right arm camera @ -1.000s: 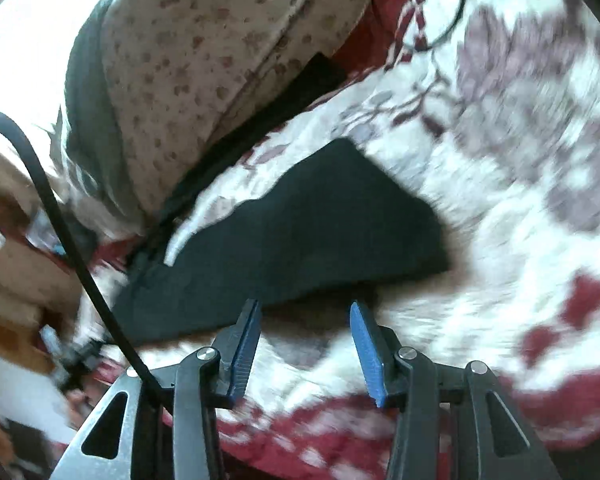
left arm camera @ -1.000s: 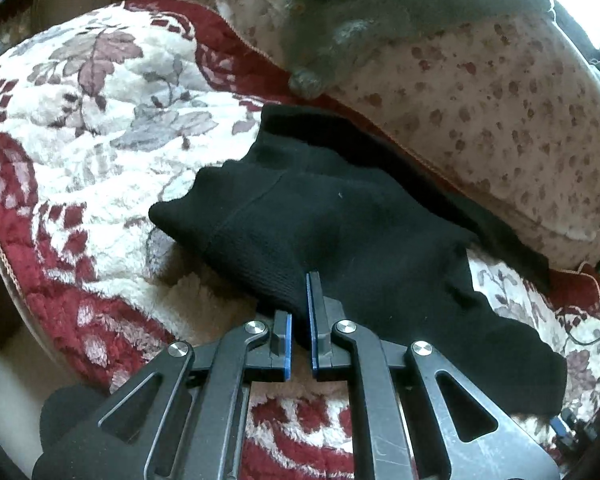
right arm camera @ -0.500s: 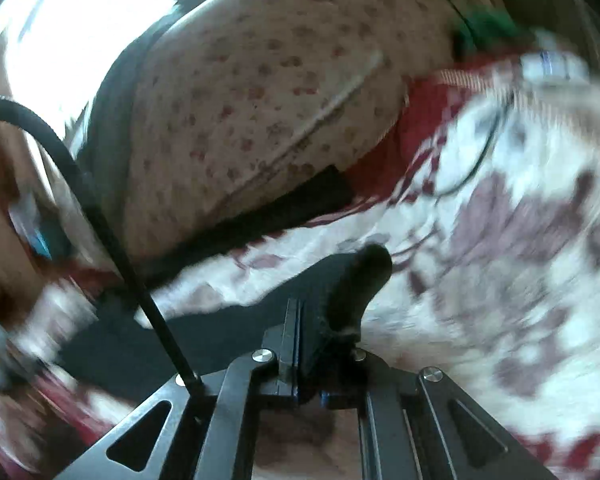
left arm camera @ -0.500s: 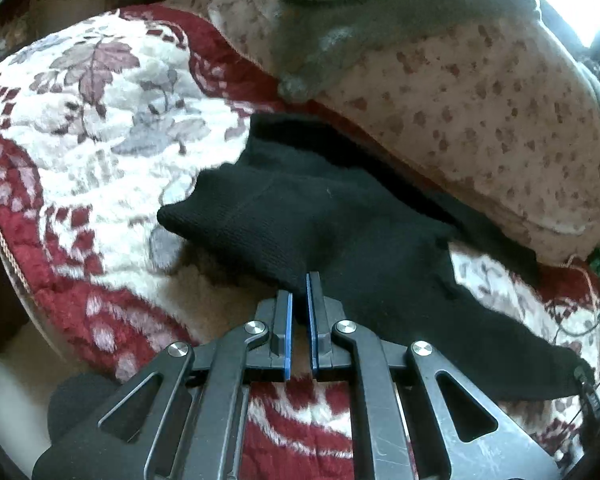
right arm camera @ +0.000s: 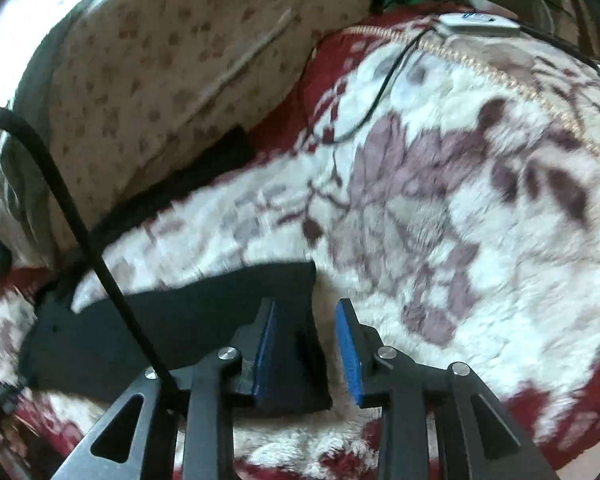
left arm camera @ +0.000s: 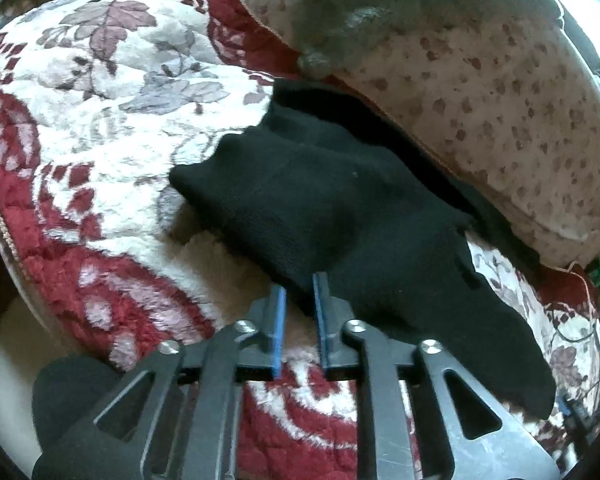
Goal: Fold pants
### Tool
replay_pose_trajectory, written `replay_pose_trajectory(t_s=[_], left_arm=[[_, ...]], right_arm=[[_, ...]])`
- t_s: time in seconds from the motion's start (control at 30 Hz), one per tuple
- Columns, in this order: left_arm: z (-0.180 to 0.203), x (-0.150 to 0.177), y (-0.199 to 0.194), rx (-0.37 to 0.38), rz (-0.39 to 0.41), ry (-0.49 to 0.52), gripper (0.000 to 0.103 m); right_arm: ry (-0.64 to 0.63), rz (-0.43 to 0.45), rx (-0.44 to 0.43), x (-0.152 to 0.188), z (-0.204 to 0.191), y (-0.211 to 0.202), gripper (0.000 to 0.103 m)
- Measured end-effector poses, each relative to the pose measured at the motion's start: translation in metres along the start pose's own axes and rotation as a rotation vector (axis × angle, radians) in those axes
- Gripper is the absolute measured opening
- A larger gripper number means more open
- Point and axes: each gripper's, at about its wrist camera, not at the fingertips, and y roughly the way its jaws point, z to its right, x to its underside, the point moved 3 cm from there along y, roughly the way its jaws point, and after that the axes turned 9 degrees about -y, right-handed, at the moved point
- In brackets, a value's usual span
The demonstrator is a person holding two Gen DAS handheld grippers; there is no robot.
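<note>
Black pants (left arm camera: 340, 208) — folded over, lying flat on the floral blanket (left arm camera: 100, 120).

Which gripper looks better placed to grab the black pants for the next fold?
Probably the right gripper: its jaws have just been opening, and the end of the black pants lies between them, unpinched. The left gripper, jaws also just opening, only meets the near edge of the cloth.

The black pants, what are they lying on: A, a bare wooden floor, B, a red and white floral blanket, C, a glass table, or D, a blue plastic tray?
B: the pants lie spread on the fluffy blanket with red borders and a leaf pattern, next to a spotted cushion.
</note>
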Motion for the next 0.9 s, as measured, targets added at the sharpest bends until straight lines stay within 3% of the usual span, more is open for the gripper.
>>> replay_pose_trajectory(t_s=[0.03, 0.17, 0.3, 0.43, 0.6, 0.9], left_arm=[[-0.001, -0.001, -0.005, -0.013, 0.011, 0.012, 0.023], [0.004, -0.008, -0.027, -0.022, 0.081, 0.049, 0.024], [0.016, -0.021, -0.04, 0.04, 0.094, 0.058, 0.055], [0.039, -0.032, -0.032, 0.062, 0.08, 0.075, 0.056], [0.073, -0.043, 0.003, 0.122, -0.011, 0.059, 0.056], [0.114, -0.066, 0.072, 0.153, -0.124, -0.019, 0.056]], right_arm=[[0.005, 0.022, -0.018, -0.004, 0.0, -0.005, 0.029], [-0.018, 0.082, -0.134, -0.023, -0.025, -0.016, 0.032], [-0.045, 0.057, -0.251, -0.038, -0.07, 0.007, 0.033], [-0.029, 0.021, -0.351, -0.052, -0.097, 0.043, 0.034], [0.078, -0.012, -0.448, -0.073, -0.105, 0.083, 0.038], [0.296, -0.065, -0.503, -0.113, -0.092, 0.159, 0.045]])
